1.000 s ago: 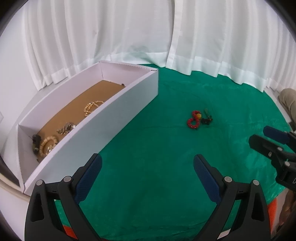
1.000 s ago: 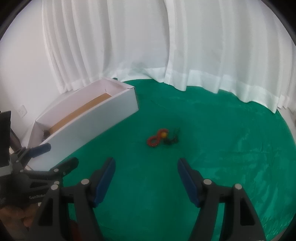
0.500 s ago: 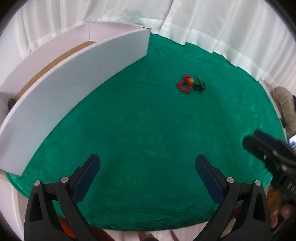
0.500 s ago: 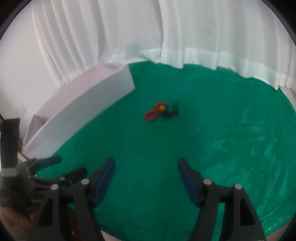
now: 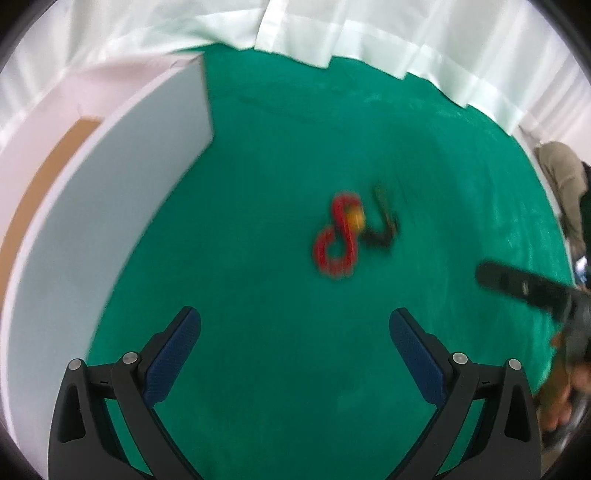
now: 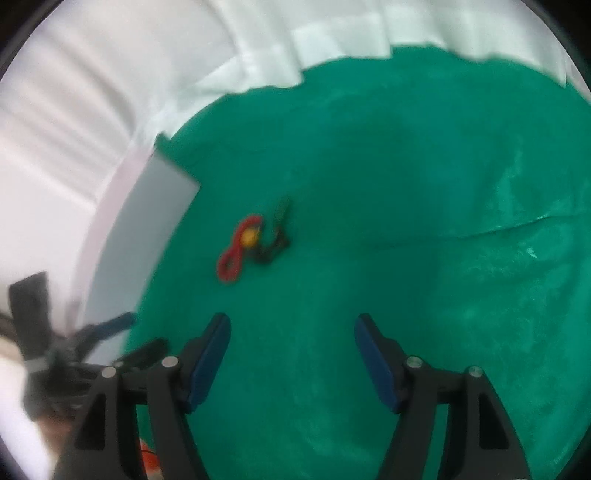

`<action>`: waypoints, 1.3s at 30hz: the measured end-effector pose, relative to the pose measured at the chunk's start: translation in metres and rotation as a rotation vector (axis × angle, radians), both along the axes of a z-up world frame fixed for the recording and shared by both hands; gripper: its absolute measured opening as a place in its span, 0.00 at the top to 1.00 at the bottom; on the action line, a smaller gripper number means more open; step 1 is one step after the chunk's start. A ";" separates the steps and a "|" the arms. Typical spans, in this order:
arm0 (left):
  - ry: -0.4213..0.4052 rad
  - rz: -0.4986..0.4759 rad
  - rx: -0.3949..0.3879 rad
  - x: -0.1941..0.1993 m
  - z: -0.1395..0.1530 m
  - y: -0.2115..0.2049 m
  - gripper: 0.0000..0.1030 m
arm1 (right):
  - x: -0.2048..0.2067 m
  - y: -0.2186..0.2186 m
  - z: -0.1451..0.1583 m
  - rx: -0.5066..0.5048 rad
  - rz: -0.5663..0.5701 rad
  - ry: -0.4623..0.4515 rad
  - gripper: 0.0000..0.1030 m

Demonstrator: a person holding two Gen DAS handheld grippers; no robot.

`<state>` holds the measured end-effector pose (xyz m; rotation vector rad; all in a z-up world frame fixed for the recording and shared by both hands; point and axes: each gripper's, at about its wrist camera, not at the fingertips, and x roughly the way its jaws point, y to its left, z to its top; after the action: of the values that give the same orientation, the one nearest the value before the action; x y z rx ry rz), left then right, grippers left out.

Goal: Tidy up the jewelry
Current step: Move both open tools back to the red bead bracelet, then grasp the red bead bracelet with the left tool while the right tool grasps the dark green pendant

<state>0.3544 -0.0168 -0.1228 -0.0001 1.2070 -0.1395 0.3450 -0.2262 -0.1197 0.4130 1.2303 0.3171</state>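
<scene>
A red bead bracelet (image 5: 335, 242) twisted into a figure eight lies on the green cloth (image 5: 280, 155), with a yellow bead (image 5: 355, 218) and a small dark piece of jewelry (image 5: 384, 230) beside it. My left gripper (image 5: 294, 332) hangs open above the cloth, short of the bracelet, nothing between its blue pads. In the right wrist view the same red bracelet (image 6: 235, 254) and dark piece (image 6: 275, 245) lie ahead and to the left of my right gripper (image 6: 292, 343), which is open and empty. Both views are blurred.
A long white box (image 5: 96, 206) with a brown floor stands along the left side of the cloth. White curtains (image 5: 332, 33) close off the back. The right gripper's black fingers (image 5: 517, 284) and a person's hand show at the right edge of the left view.
Both grippers have dropped, tilted downward and moved forward toward the jewelry. The bracelet now looks larger and nearer, and the box's contents have slipped out of sight.
</scene>
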 end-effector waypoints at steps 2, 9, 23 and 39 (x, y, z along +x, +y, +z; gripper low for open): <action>-0.013 0.013 0.038 0.019 -0.005 -0.004 0.01 | 0.017 0.006 -0.005 -0.020 0.012 0.006 0.35; -0.041 -0.016 0.197 0.046 -0.036 -0.025 0.06 | 0.050 0.014 -0.018 -0.011 -0.014 0.010 0.45; -0.009 0.025 0.066 0.017 -0.041 0.035 0.19 | 0.071 0.041 -0.022 -0.064 0.076 0.032 0.45; -0.082 -0.093 0.113 0.021 -0.031 -0.018 0.19 | 0.034 0.034 -0.007 -0.304 0.191 -0.107 0.88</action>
<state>0.3756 -0.0349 -0.1542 0.1590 1.1315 -0.1513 0.3794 -0.1918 -0.1270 0.0158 1.1918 0.3044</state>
